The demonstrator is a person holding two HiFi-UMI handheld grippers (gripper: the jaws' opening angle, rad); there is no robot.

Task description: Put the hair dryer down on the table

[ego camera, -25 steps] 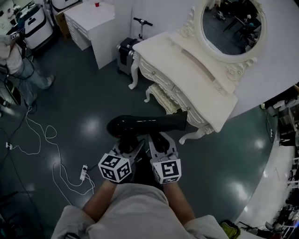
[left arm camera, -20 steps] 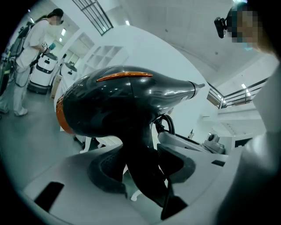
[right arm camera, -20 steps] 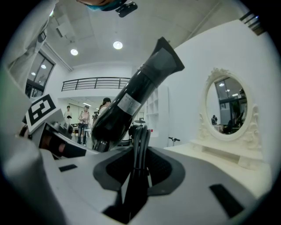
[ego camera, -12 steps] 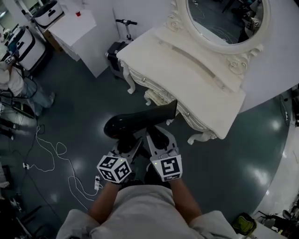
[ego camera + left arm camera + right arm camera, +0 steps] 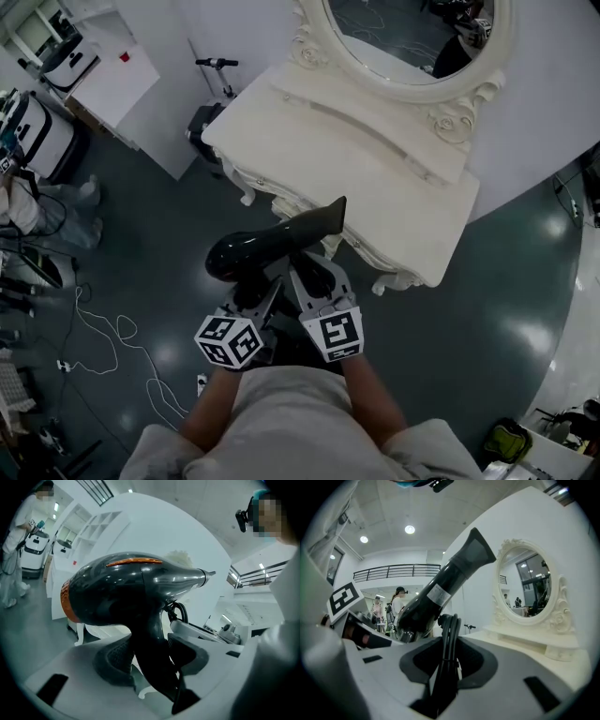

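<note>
A glossy black hair dryer [image 5: 272, 246] hangs in the air, its nozzle reaching just over the front edge of the white dressing table [image 5: 375, 178]. My left gripper [image 5: 251, 286] is shut on the dryer's handle; in the left gripper view the handle [image 5: 152, 658] is pinched between both pads, with the orange-trimmed body [image 5: 126, 592] above. My right gripper [image 5: 314, 277] is shut on the bundled black cord [image 5: 447, 653], and the dryer [image 5: 440, 592] slants up over it. The table top [image 5: 525, 637] lies ahead on the right.
An oval mirror [image 5: 412, 37] in a carved frame stands at the back of the table. A scooter [image 5: 211, 84] and a white cabinet [image 5: 122, 84] are at the far left. White cables [image 5: 103, 328] trail over the dark floor, and a person [image 5: 28, 202] stands at the left.
Both grippers have carried the hair dryer toward the dressing table. Its nozzle, earlier short of the table's front, now overlaps the front edge.
</note>
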